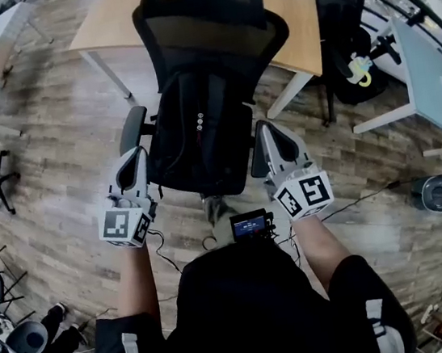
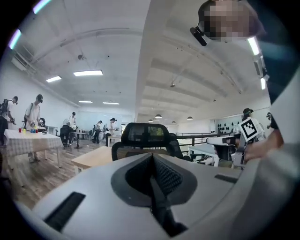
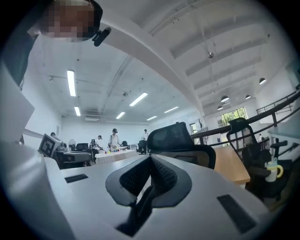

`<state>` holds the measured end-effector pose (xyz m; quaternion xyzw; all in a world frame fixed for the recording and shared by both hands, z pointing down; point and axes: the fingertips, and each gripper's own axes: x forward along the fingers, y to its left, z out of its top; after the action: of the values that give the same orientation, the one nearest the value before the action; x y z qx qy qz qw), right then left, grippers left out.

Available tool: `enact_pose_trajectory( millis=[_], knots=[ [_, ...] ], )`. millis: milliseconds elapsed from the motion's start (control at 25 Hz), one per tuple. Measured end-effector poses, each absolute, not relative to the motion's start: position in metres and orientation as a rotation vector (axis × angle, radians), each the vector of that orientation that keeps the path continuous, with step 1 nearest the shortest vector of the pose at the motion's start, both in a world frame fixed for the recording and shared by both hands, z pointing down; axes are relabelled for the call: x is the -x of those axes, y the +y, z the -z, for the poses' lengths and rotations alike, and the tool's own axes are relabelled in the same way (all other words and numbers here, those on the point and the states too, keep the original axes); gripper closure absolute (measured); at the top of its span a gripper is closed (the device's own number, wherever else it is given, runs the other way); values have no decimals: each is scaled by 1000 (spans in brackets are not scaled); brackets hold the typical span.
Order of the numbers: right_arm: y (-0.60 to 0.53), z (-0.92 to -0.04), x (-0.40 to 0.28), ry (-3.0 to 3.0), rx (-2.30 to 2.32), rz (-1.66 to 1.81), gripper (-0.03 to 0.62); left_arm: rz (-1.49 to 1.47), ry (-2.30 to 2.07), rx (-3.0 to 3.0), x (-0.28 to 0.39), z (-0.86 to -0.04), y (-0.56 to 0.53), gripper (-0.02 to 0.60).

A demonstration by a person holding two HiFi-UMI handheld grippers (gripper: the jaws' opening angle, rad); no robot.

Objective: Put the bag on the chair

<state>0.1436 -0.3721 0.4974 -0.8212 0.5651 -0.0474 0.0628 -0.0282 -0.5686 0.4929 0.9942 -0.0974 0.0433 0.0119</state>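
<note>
Head view: black bag (image 1: 200, 146) at centre, in front of the backrest of a black mesh office chair (image 1: 211, 18). The bag's long axis runs 12 to 6 o'clock. Its top end is toward the backrest at 12 and its bottom edge toward the person at 6. The front panel, with three small round dots, faces the camera. Can't tell if the bag sits on the seat or hangs just above it.

Left gripper (image 1: 138, 155) is at the bag's 9 o'clock side, tip against the bag's edge, just below the chair's left armrest (image 1: 134, 125). Right gripper (image 1: 264, 137) is at the bag's 3 o'clock side, tip against the other edge. Both point toward 12, roughly parallel, with the bag between them. The marker cubes (image 1: 123, 224) (image 1: 305, 192) are at the near ends, by the person's forearms.

Left gripper view: jaws pressed together, with a thin dark strip of the bag's fabric pinched in the seam and trailing toward 6. Right gripper view: same, jaws closed on a dark strip running down toward 7. The chair's headrest shows straight ahead past the jaws in both gripper views.

A wooden surface (image 1: 295, 6) stands behind the chair at 12 to 1 o'clock, with a second black chair (image 1: 341, 16) at 2. Wood-plank floor (image 1: 63, 153) all round. A small device with a lit screen (image 1: 250, 225) is at 6, just below the bag.
</note>
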Motion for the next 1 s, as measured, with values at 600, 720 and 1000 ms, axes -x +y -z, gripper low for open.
enact_pose_trajectory(
  millis=[600,720,1000],
  knots=[
    [-297,-504,-52,1792,2461,158,582,-45,-530,-3032,143,-484,-467,578],
    [-289,-510,-49,1799,2471,172,582,-44,-594,-3008,155,-487,-465,578],
    [-287,-516,-44,1825,2452,188,583,-65,-686,-3003,167,-494,-466,578]
  ],
)
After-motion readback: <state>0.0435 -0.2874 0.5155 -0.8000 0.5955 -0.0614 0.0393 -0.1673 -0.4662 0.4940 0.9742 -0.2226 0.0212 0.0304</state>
